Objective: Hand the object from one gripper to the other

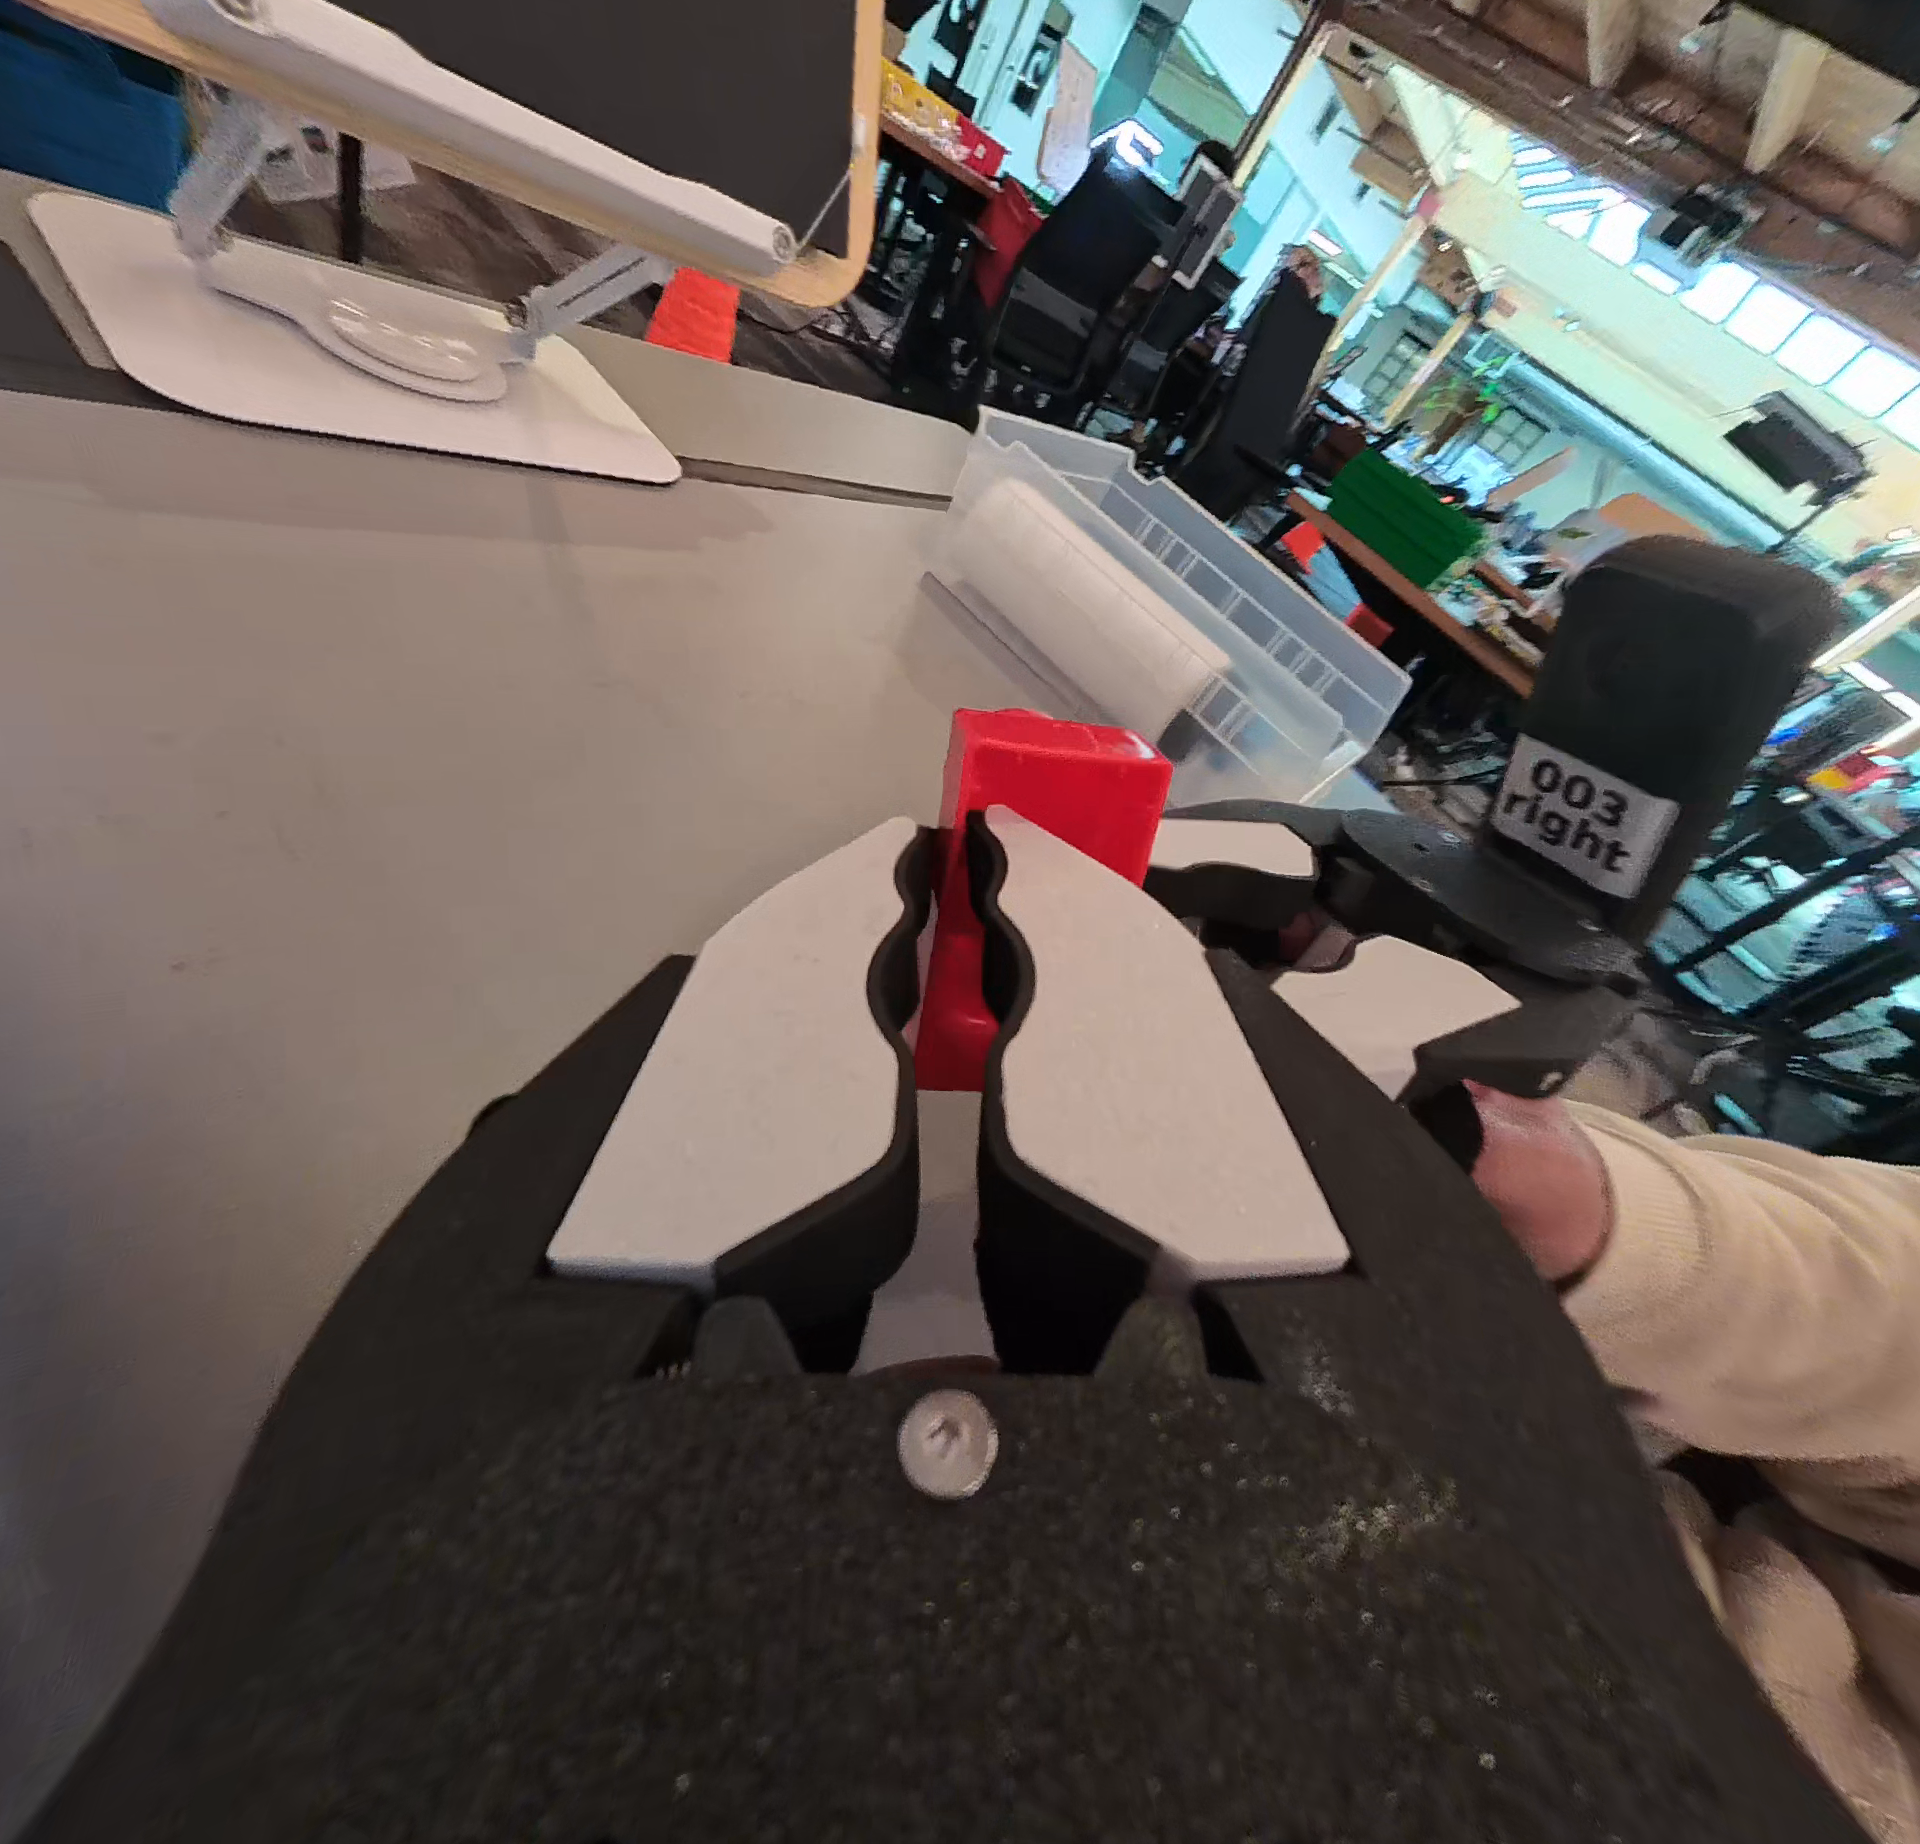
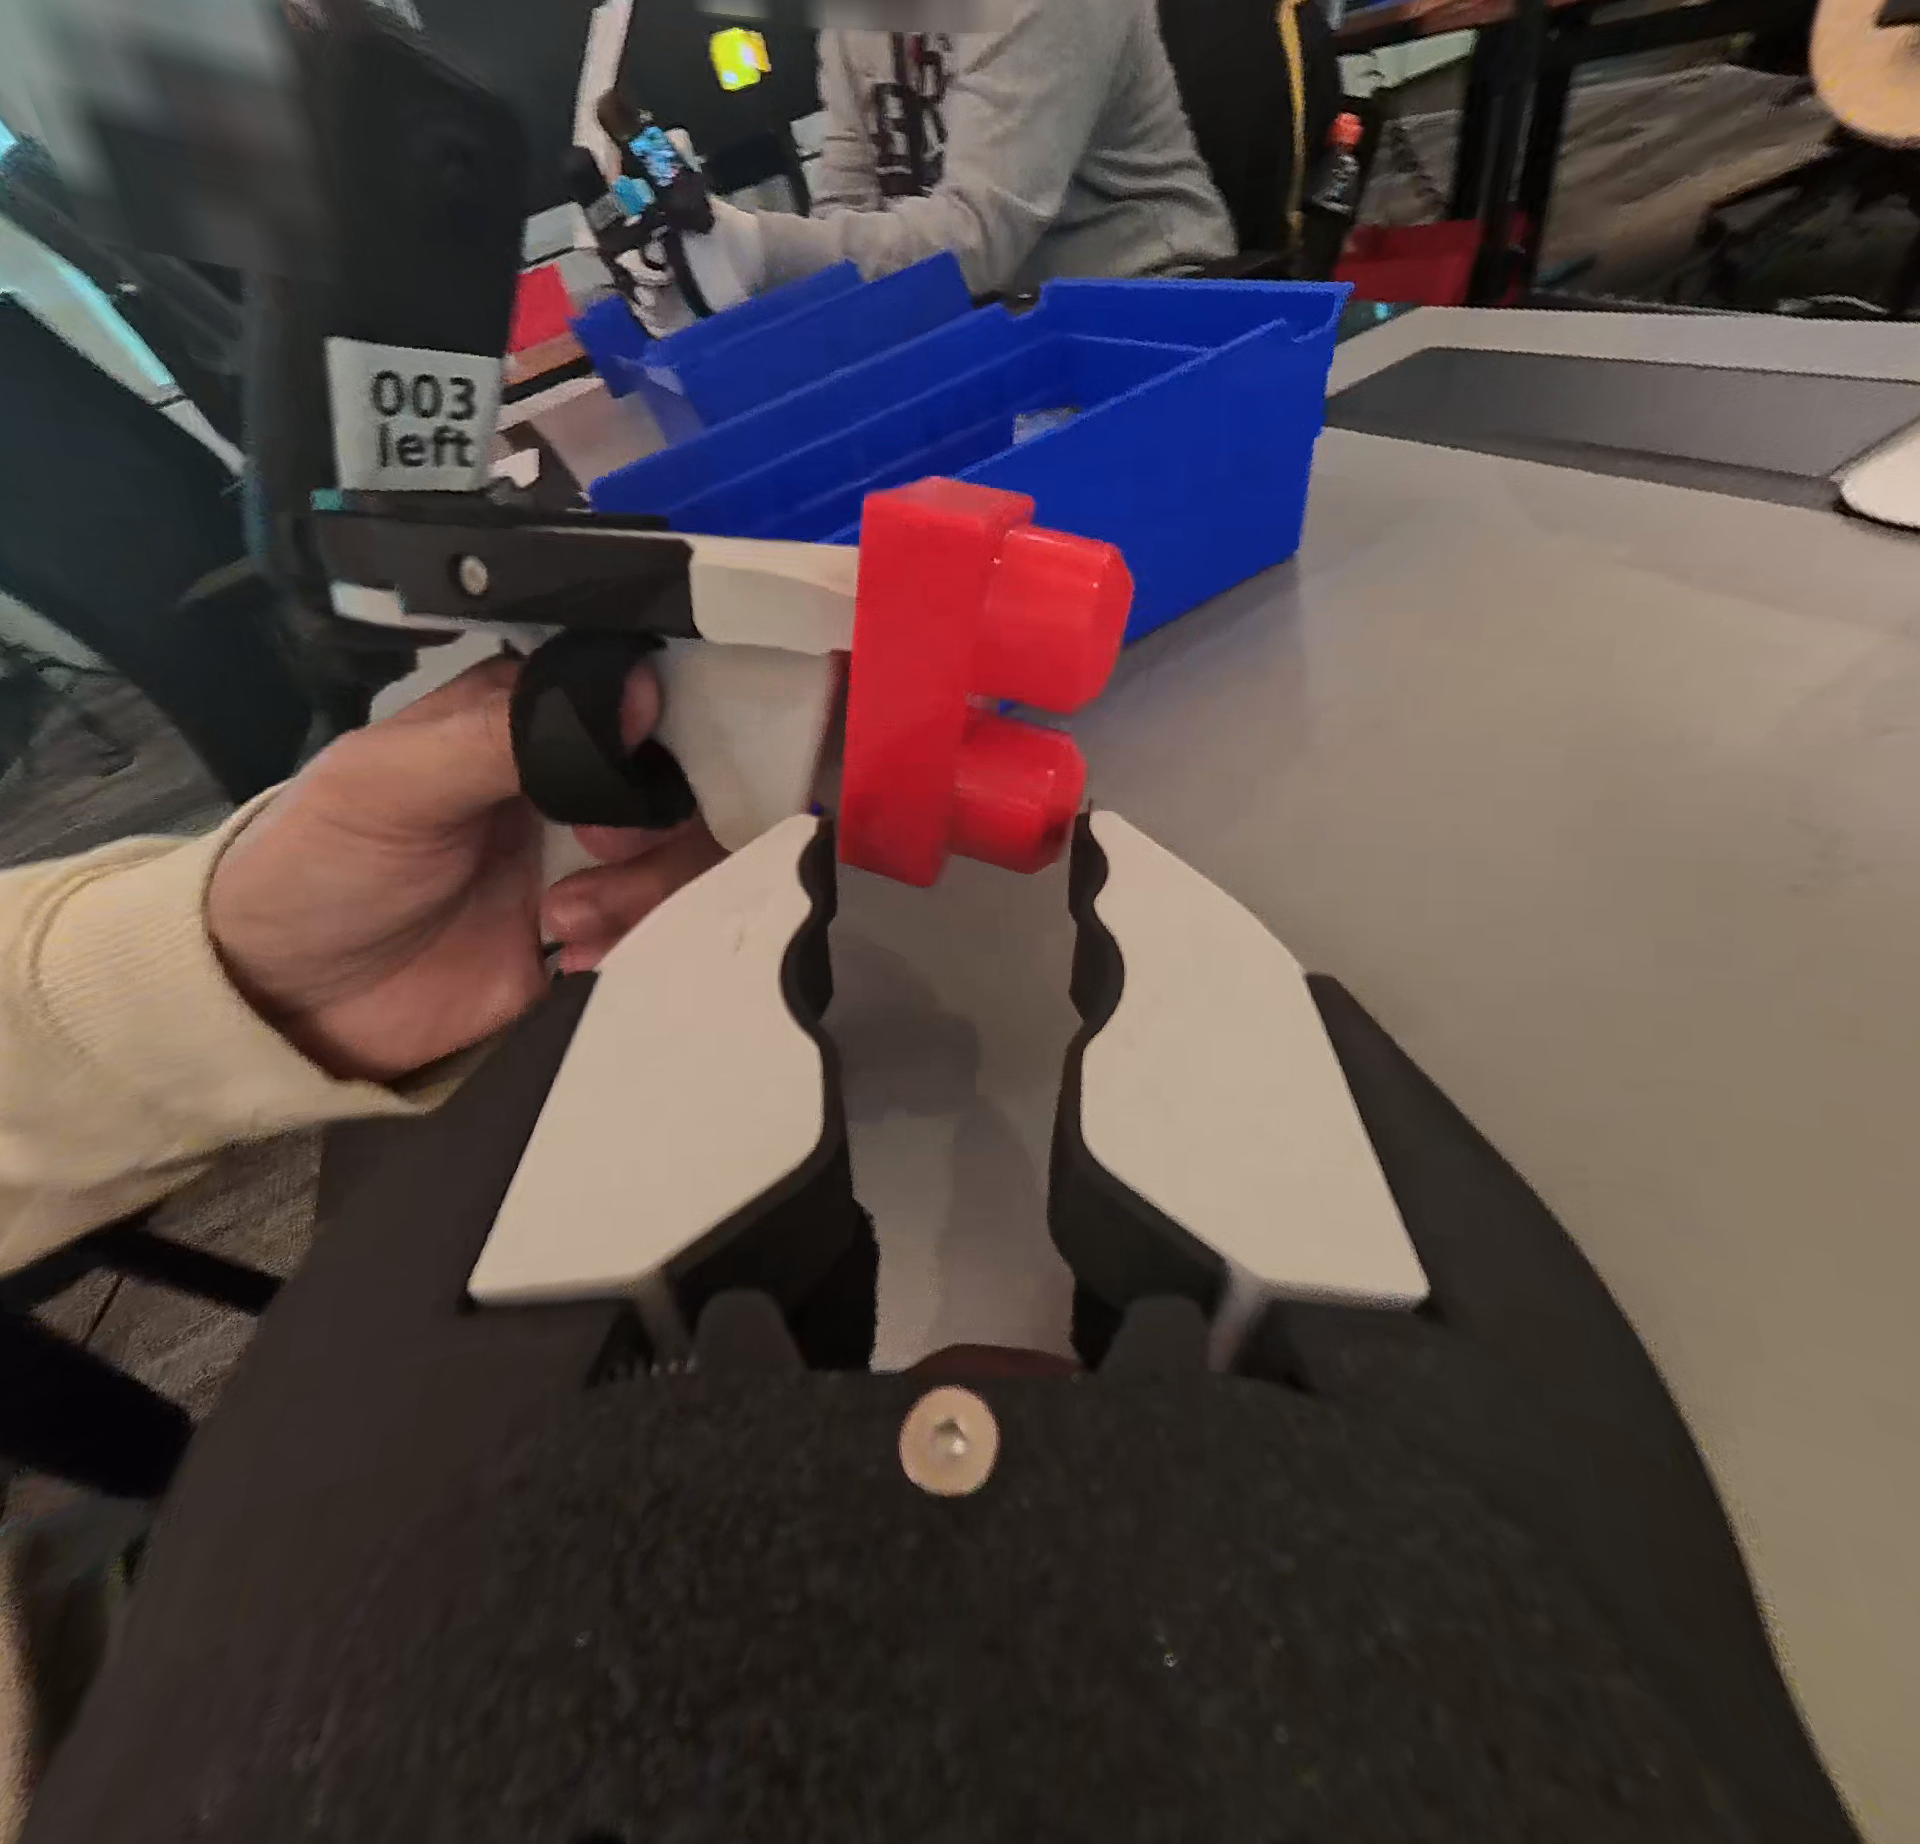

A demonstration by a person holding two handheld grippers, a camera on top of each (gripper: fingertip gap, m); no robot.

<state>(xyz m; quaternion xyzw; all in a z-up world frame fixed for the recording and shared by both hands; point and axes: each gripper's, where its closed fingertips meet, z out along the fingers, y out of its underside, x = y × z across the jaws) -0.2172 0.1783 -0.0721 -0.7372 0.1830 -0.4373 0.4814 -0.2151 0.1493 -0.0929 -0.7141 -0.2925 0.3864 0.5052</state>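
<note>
A red plastic block with two round studs (image 2: 935, 672) is held in the air above a grey table. My left gripper (image 1: 943, 849) is shut on it (image 1: 1049, 786); its fingers pinch the block's thin edge. In the right wrist view the left gripper (image 2: 821, 651) comes in from the left with the block at its tip, studs pointing right. My right gripper (image 2: 951, 838) is open, with its fingertips just below the block's lower end and one on each side. The right gripper (image 1: 1226, 859) also shows in the left wrist view, just right of the block.
A blue divided bin (image 2: 1091, 423) stands on the grey table (image 2: 1558, 755) behind the block. A clear plastic bin (image 1: 1174, 589) with a white roll and a white tablet stand (image 1: 343, 340) sit farther back. A person in a grey top sits across the table.
</note>
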